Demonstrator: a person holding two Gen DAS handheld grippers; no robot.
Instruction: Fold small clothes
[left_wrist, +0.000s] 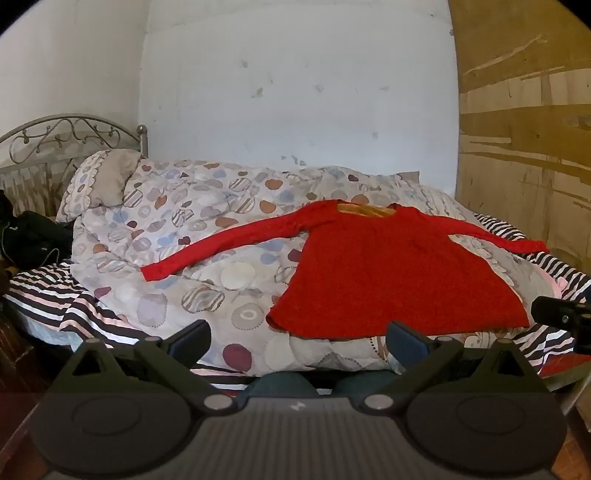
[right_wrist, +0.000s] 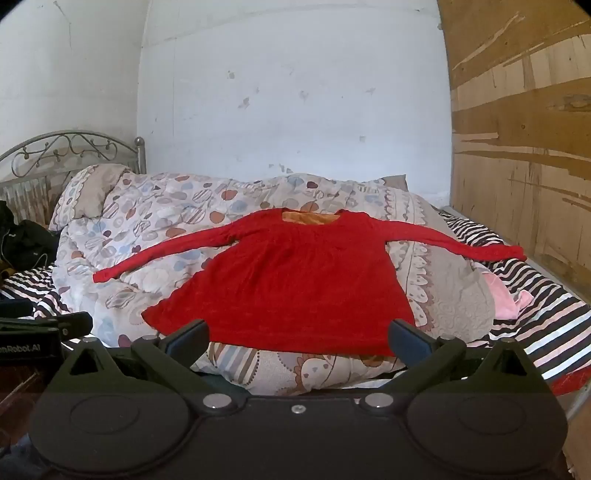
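On the patterned quilt (right_wrist: 155, 229), spread flat with both sleeves out, lies the red long-sleeved knit top (right_wrist: 288, 284), and everything here places off it. Far left of the top in the right wrist view, the left gripper's black body pokes in at the frame edge, and there's white lettering on it, cut off, reading "mRobot.AI". No other writing can be made out. Left of the top again, a dark heap of clothing (left_wrist: 33, 236) sits by the grey metal scrollwork headboard (left_wrist: 62, 136), too shadowed to tell what's in it. Inside the top's neckline, an orange-yellow lining (right_wrist: 314, 218) shows. Right of the top, a pink cloth (right_wrist: 506, 299) peeks from under the quilt, mostly hidden, on the black-and-white striped sheet (right_wrist: 546, 314). Beyond that stands the brown wooden board wall (right_wrist: 517, 147).

Now the tools: the left gripper (left_wrist: 297, 338) hangs just short of the top's hem, fingers spread wide, nothing between them. The right gripper (right_wrist: 297, 338) is the same, fingers wide apart, hem just beyond the tips, touching nothing. Each gripper's black body blocks the near bed edge.
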